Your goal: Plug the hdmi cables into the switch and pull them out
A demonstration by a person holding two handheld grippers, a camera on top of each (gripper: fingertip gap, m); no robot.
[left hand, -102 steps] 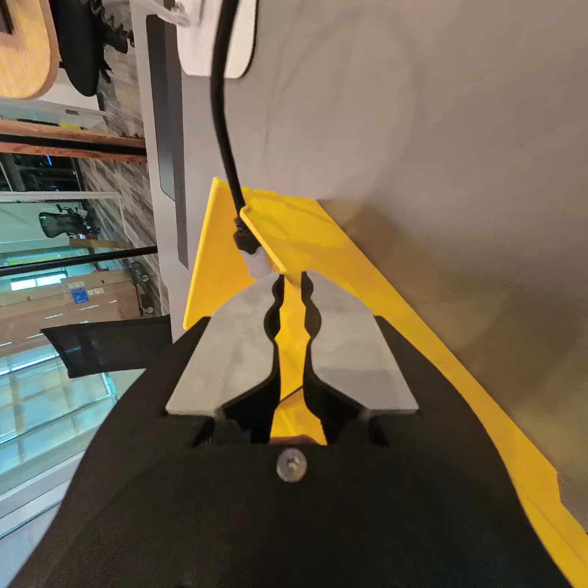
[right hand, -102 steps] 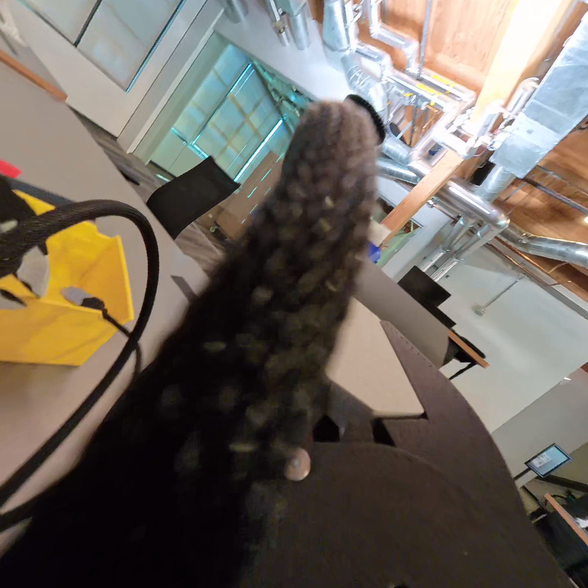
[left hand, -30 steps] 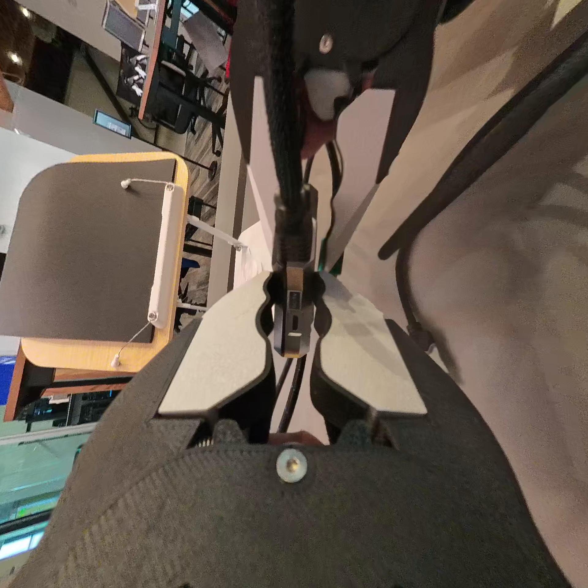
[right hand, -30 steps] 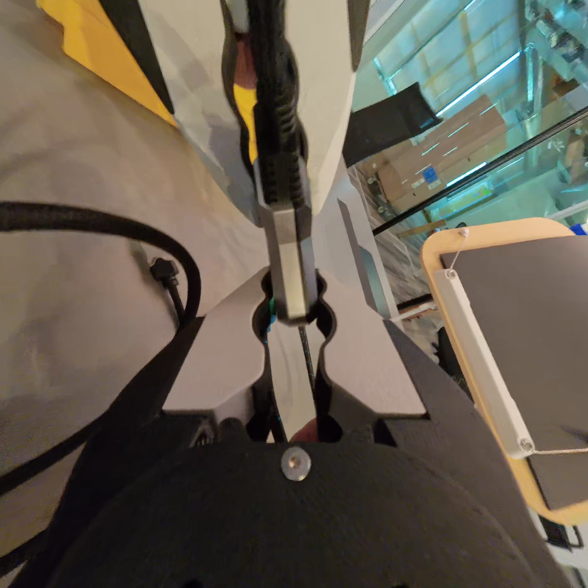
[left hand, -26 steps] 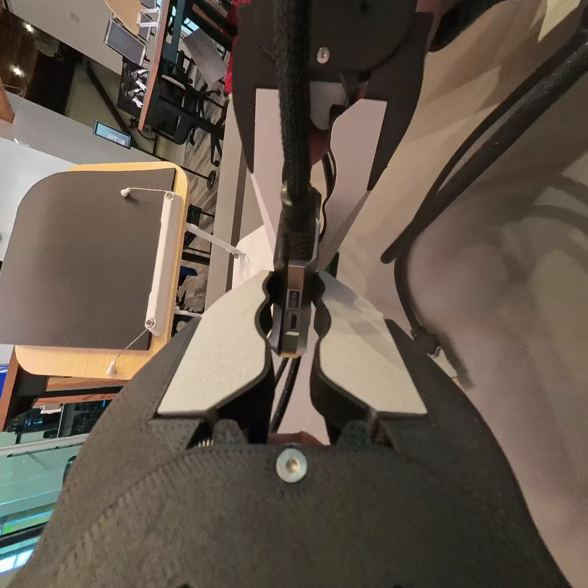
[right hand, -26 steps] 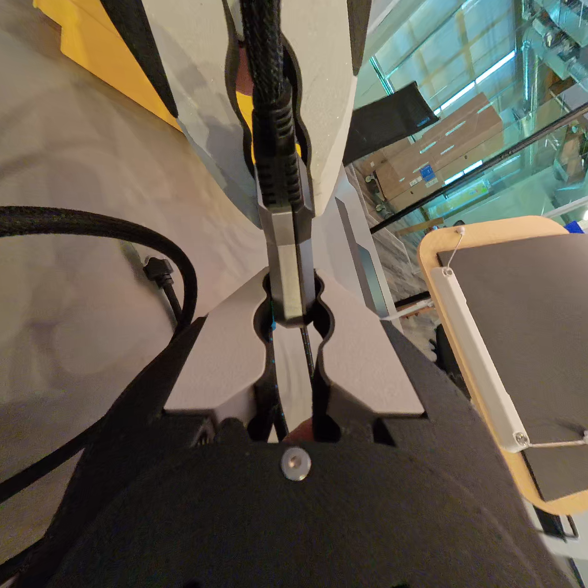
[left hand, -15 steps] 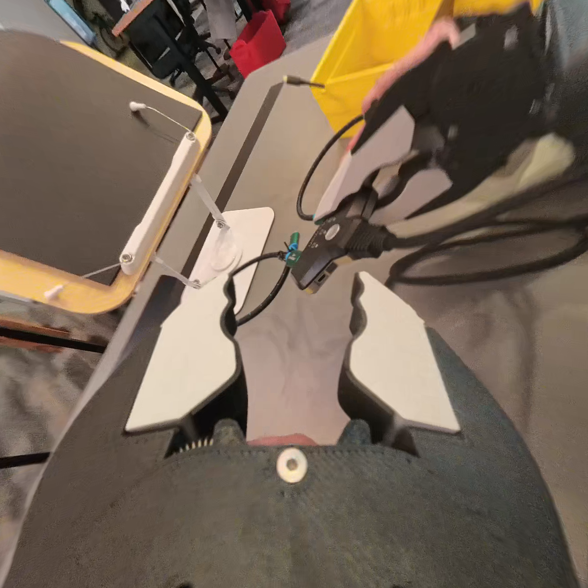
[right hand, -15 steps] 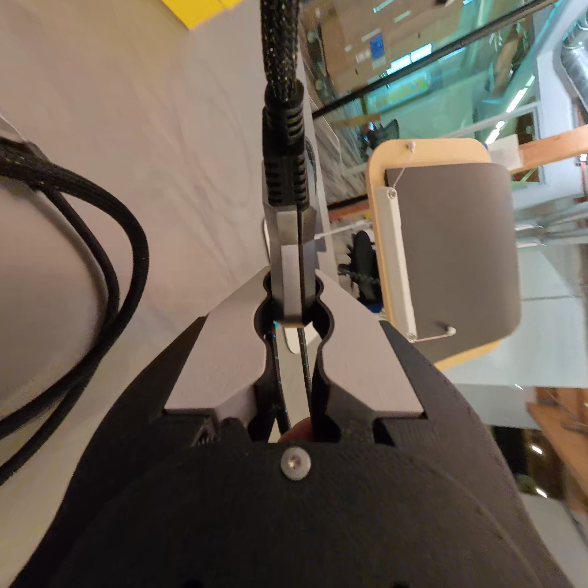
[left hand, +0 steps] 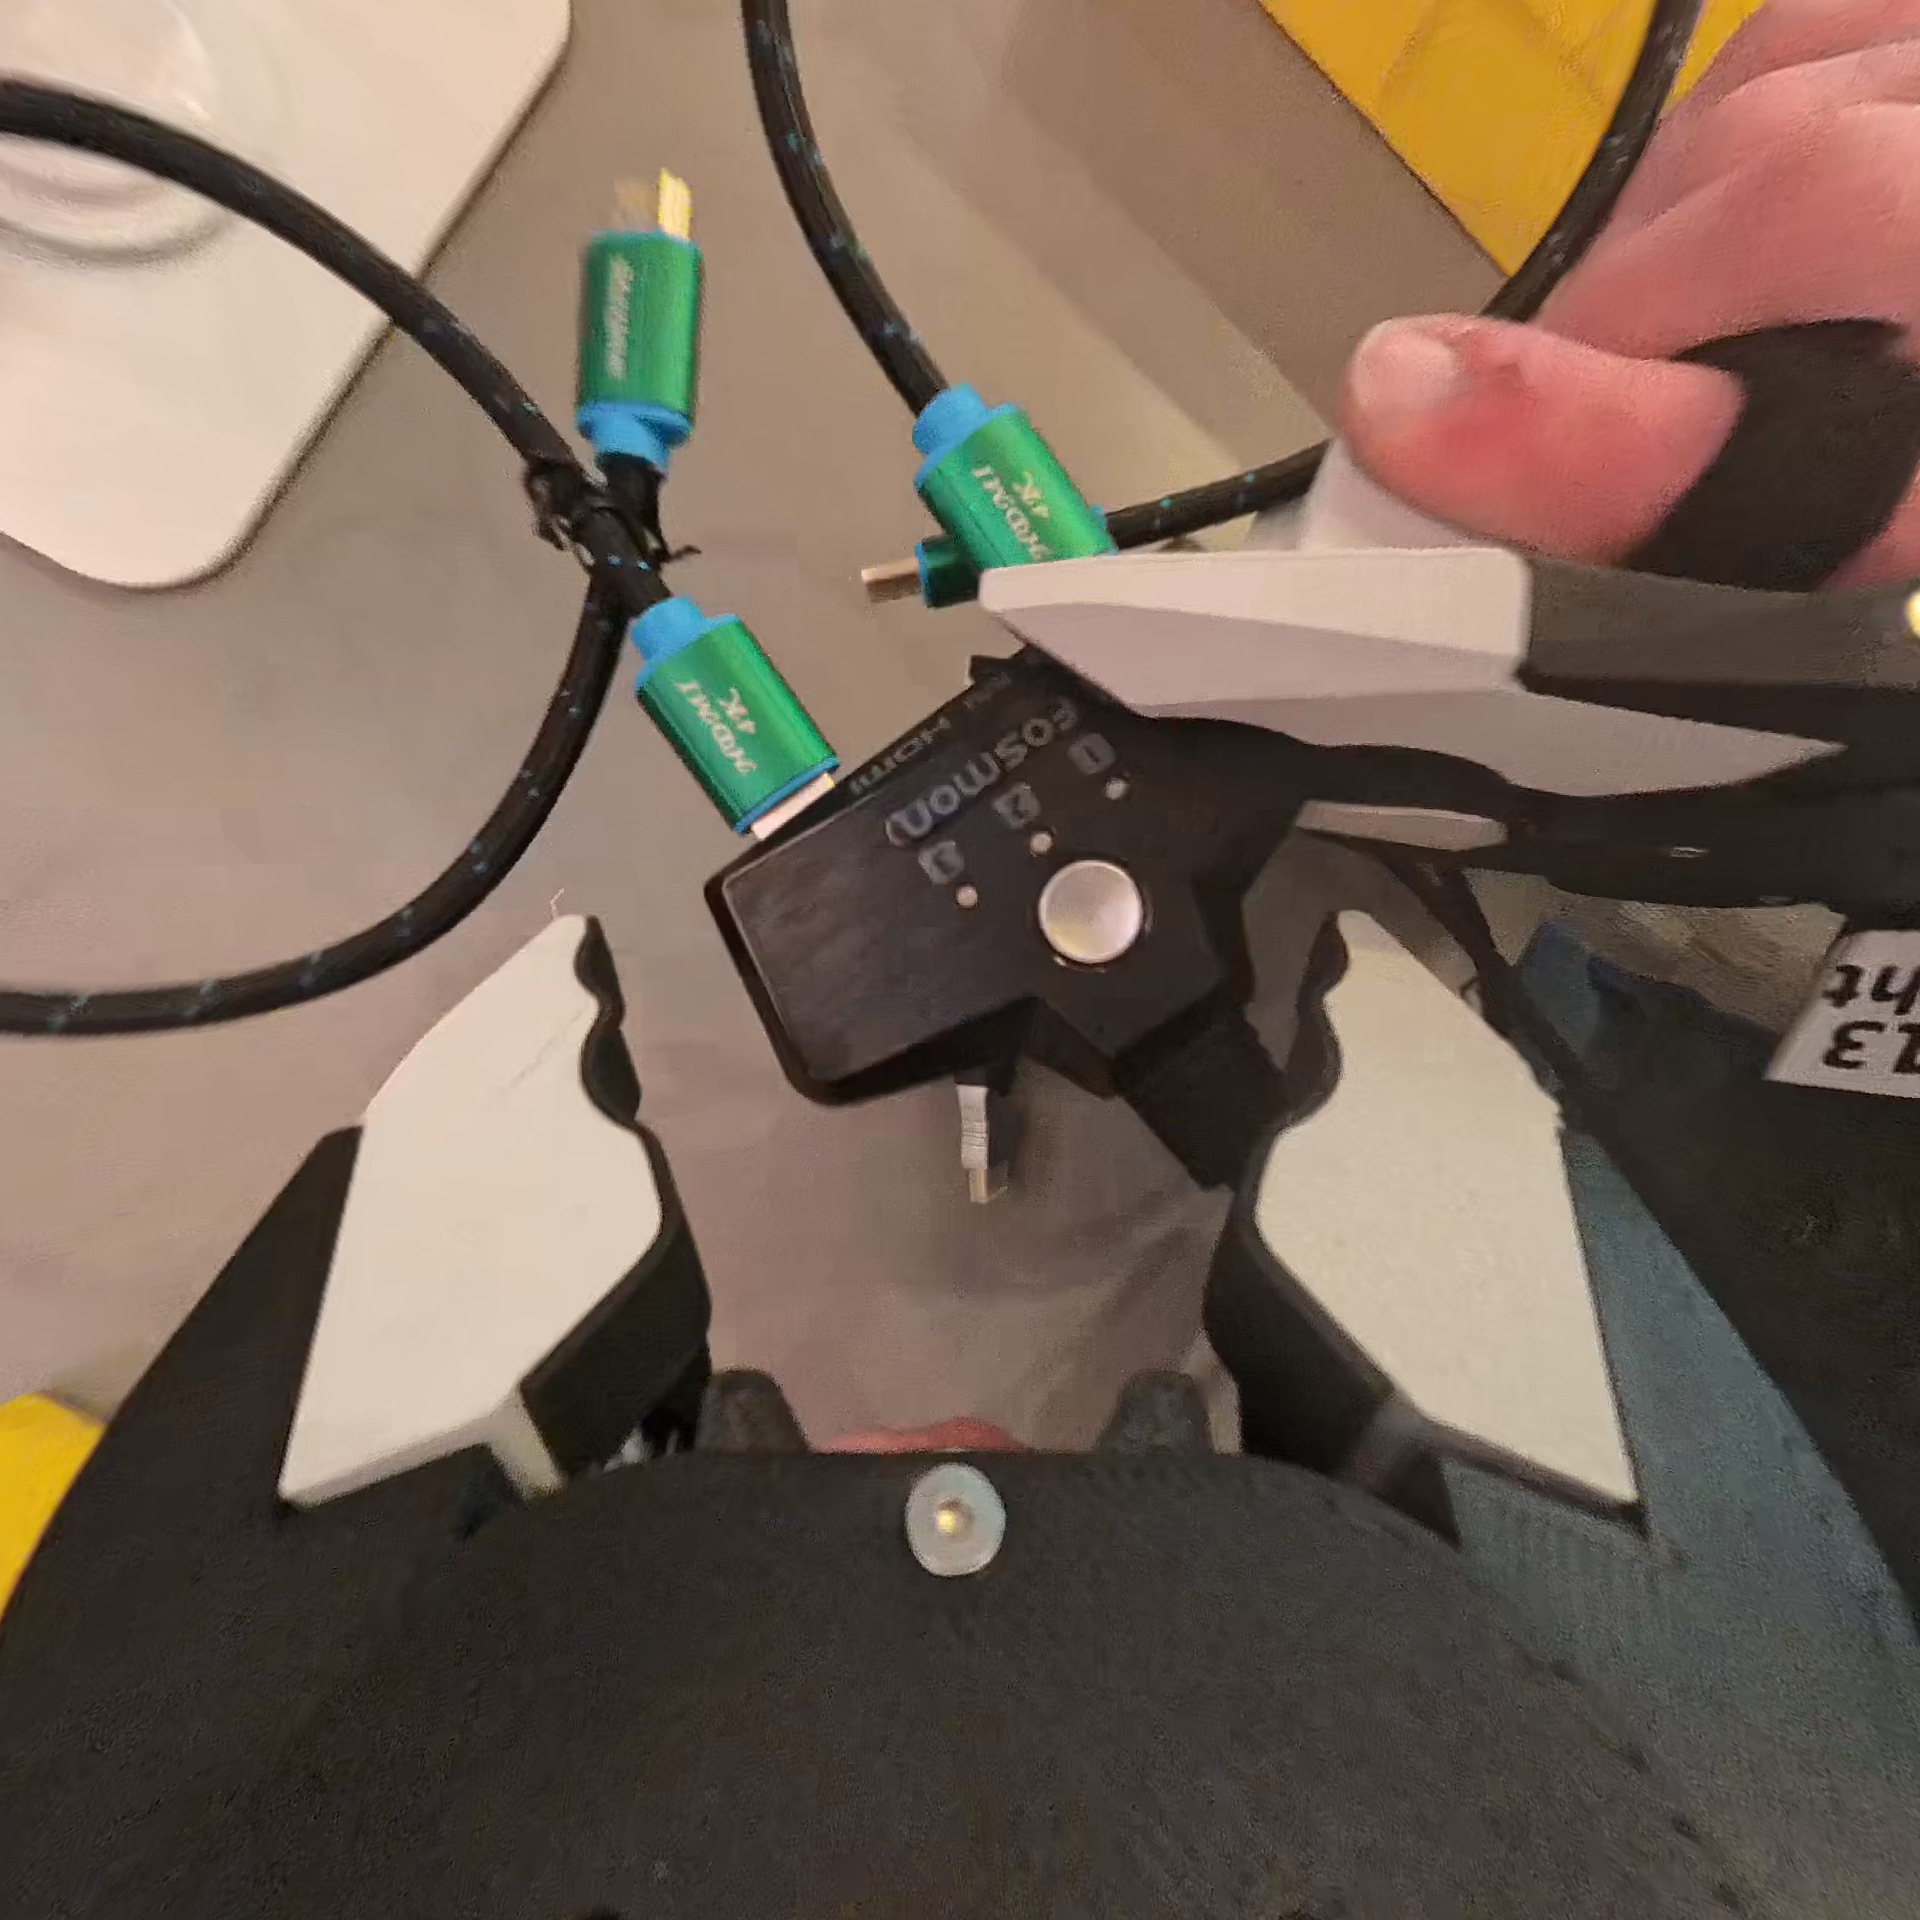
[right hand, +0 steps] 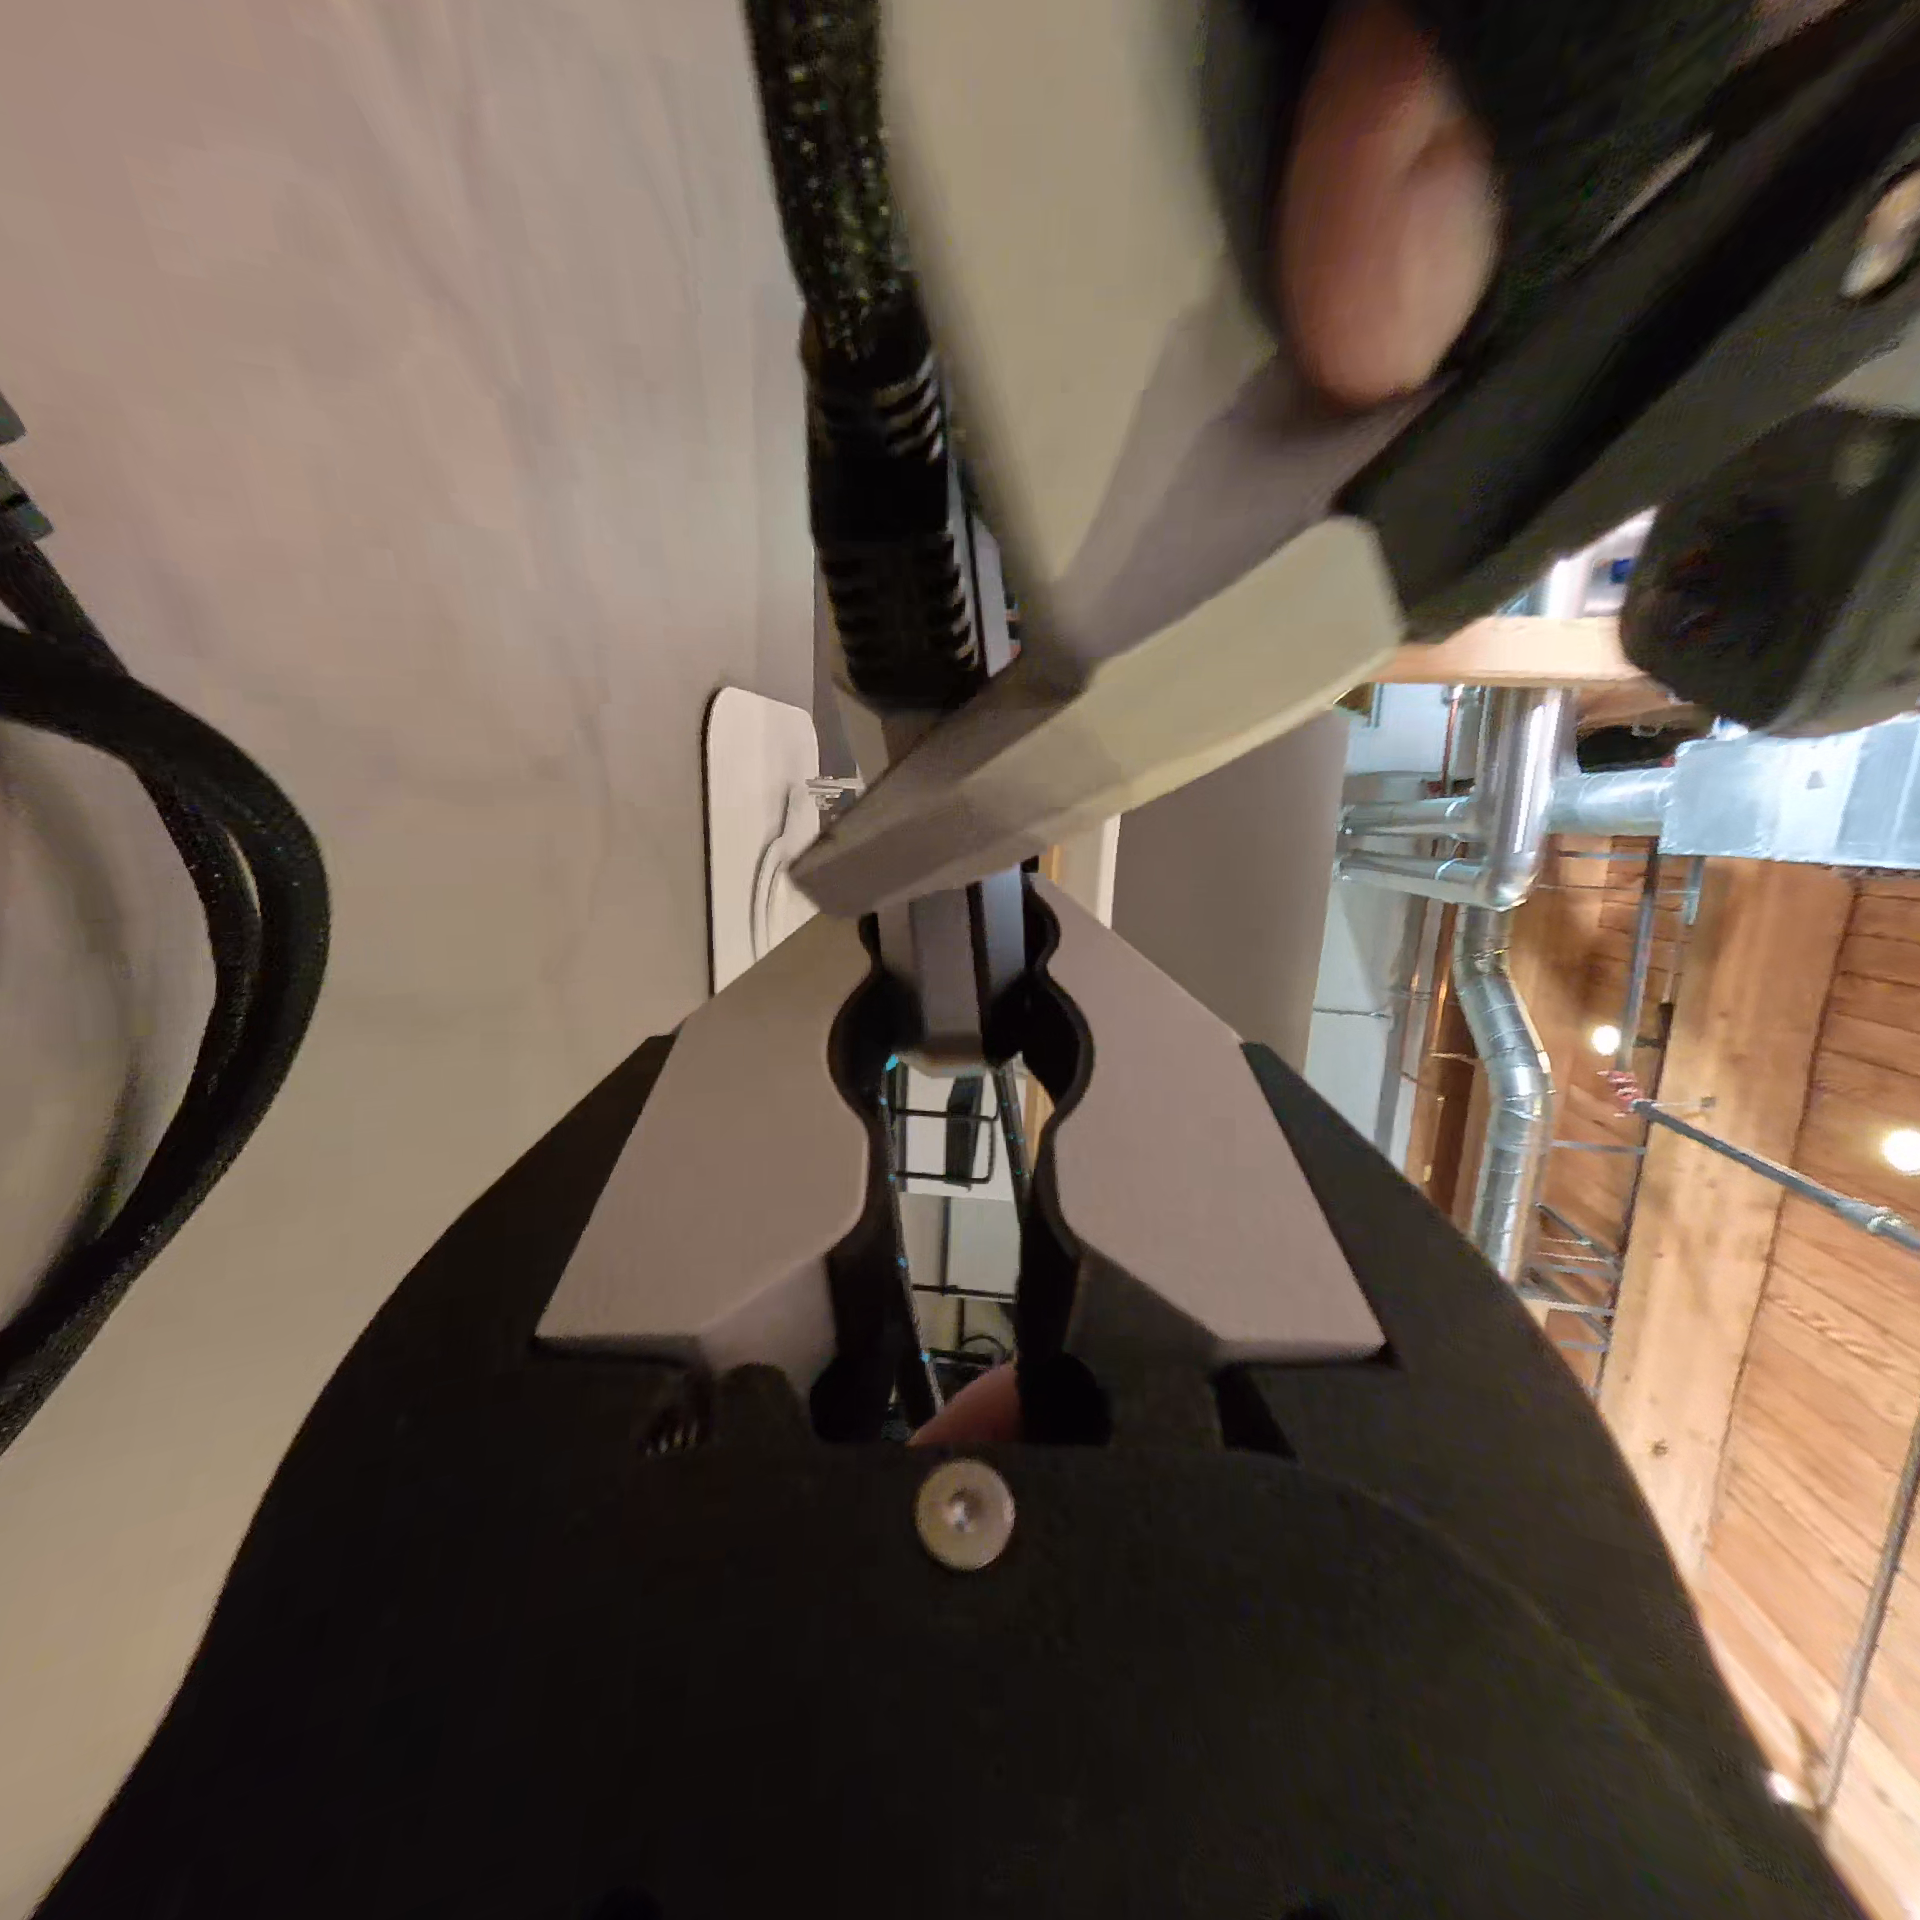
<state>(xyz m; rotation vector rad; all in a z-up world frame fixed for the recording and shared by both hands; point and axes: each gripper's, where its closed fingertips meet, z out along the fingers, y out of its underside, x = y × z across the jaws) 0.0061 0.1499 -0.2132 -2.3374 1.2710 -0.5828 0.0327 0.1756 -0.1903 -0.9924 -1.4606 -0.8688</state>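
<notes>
— What have your jaws got?

— My right gripper [right hand: 956, 997] is clamped on the black switch [left hand: 977, 914], above the grey table [left hand: 260, 790]. My left gripper [left hand: 961, 997] gapes wide, holding nothing.

— And the cables?

— One green plug [left hand: 732, 727] sits in the switch; two others [left hand: 636, 332] lie loose.

Black switch [left hand: 966, 925], green-and-blue plugs [left hand: 732, 727]

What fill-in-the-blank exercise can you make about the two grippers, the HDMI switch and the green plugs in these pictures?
1. The jaws of the right gripper are ___ on the black HDMI switch.
2. The jaws of the left gripper stand ___ and grip nothing.
3. The left wrist view shows ___ green HDMI plugs.
4. The round button on the switch is ___ in colour.

Missing words: shut; open; three; silver.
</notes>
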